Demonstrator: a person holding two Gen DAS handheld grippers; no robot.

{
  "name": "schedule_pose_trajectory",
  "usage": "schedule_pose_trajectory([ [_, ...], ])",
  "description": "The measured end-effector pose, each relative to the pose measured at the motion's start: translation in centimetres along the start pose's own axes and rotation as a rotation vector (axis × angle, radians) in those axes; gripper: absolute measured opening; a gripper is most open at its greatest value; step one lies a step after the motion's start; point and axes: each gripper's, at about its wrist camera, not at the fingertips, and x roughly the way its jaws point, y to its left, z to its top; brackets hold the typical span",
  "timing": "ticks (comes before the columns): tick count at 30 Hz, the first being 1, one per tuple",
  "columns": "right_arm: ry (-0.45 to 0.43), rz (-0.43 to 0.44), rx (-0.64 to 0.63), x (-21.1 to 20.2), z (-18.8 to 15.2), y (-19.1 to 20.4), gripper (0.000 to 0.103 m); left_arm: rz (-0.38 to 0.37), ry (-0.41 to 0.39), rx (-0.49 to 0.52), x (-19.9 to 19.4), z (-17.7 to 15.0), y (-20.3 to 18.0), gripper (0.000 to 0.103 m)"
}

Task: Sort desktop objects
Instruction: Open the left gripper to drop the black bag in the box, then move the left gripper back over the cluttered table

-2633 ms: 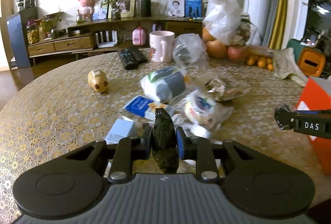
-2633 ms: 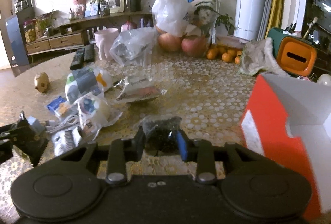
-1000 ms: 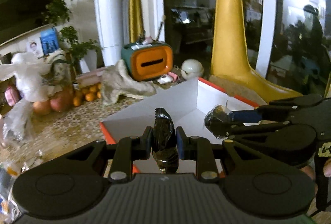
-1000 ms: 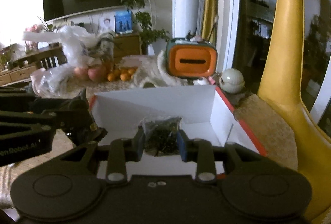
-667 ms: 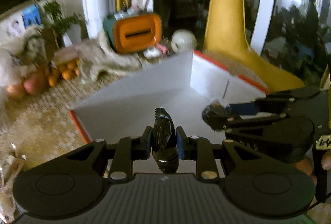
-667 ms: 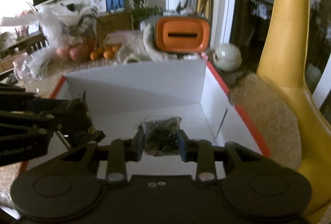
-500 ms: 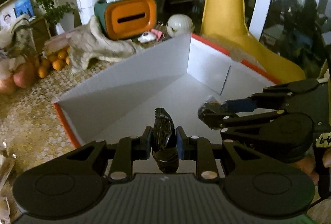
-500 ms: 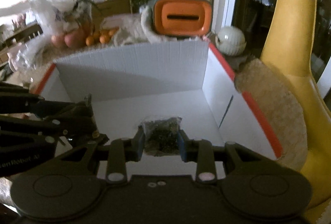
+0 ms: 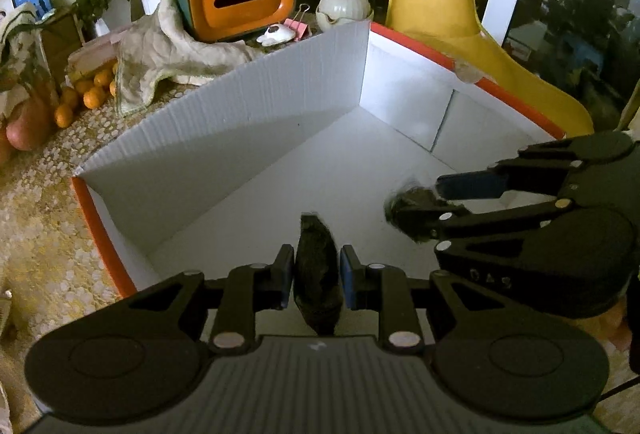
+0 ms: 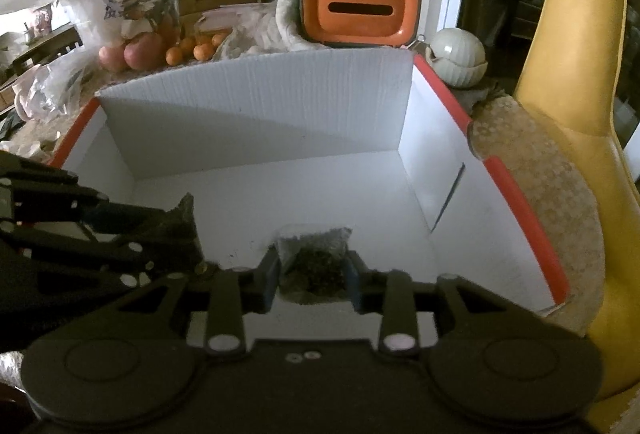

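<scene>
Both rigs look the same: the matte black plastic left claw (image 9: pixel 313 272) has blue pads on its fingers (image 9: pixel 285 276), two silver round screws on the linkage bars, a big round disc on each side and a ribbed grey body behind. The matte black right claw (image 10: pixel 313 274) matches, with faint raised lettering on its side reading "DAS".

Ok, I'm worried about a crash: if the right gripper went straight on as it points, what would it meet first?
Probably the box's white floor, then its far wall; depth is unclear.
</scene>
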Motion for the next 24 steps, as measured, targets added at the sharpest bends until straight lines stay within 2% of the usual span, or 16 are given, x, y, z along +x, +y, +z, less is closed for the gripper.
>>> schedule_pose_trajectory([
  [2,0.002,0.001,0.003,-0.2,0.1,-0.1,0.037,0.008,0.004,-0.002,0.0,0.0,0.0,0.023],
  [7,-0.012,-0.008,0.012,-1.3,0.1,-0.2,0.045,-0.032,-0.013,-0.043,-1.2,-0.3,0.4,0.026],
  [9,-0.022,-0.006,0.018,-1.9,0.2,-0.2,0.048,-0.045,-0.02,-0.055,-1.8,-0.3,0.4,0.036],
  [10,-0.029,-0.005,0.022,-2.3,0.2,-0.2,0.049,-0.046,-0.027,-0.057,-2.2,-0.4,0.4,0.051],
  [11,-0.035,-0.006,0.026,-2.7,0.3,-0.2,0.049,-0.045,-0.045,-0.055,-2.6,-0.5,0.3,0.061],
  [12,-0.041,-0.006,0.028,-3.0,0.4,-0.2,0.05,-0.041,-0.064,-0.051,-3.2,-0.6,0.2,0.063],
  [18,-0.08,0.013,0.034,-5.7,0.6,0.4,0.059,-0.055,-0.136,-0.06,-7.1,-1.3,0.3,0.063],
  [24,-0.117,0.045,0.02,-8.4,0.8,2.4,0.06,-0.012,-0.203,-0.095,-11.4,-2.7,1.3,0.063],
])
